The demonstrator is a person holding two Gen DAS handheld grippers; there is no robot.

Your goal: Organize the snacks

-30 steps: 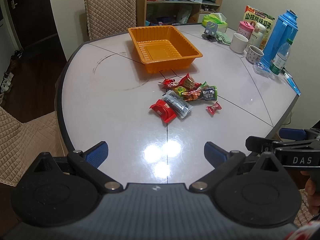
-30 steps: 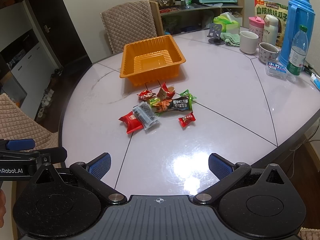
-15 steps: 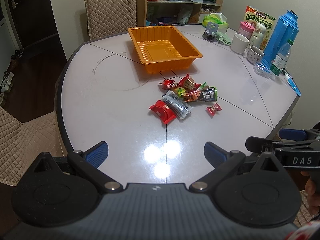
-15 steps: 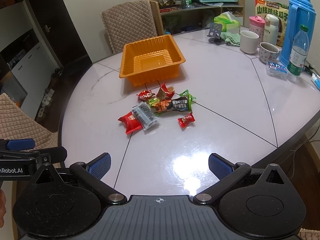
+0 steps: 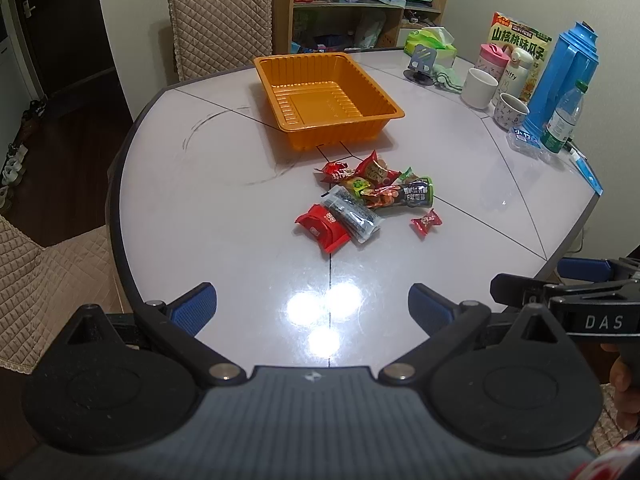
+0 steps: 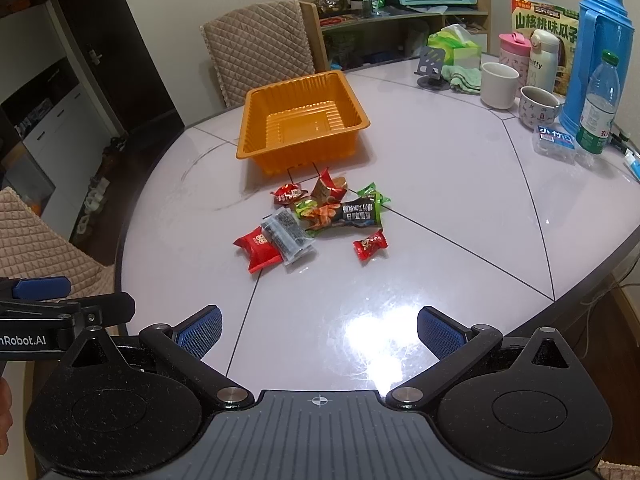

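You've got a big round glossy white bench (image 5: 224,208) in front of you, with the empty orange plastic tray (image 5: 326,98) sitting a bit past the middle. Just on the near side of the tray is your loose pile of wrapped snacks (image 6: 320,220), all lying flat on the bench and none in the tray so far. The biggest in the pile is the dark packet with green ends (image 6: 356,213), then the clear packet of dark seaweed-looking stuff (image 6: 288,236), which overlaps the red pillow-shaped packet (image 6: 256,249) on its left. A small red wrapped candy (image 6: 370,245) sits apart on the right of the pile. Off on the far right edge are the tall blue plastic thermos (image 6: 600,48), a clear water bottle with a green cap (image 6: 598,108) and a couple of mugs.

Your left hand-held gripper (image 5: 312,308) hovers low over the near edge with its fingers spread wide, nothing between them. The right hand-held gripper (image 6: 318,330) is the same: wide apart, holding nothing, well short of the snacks.
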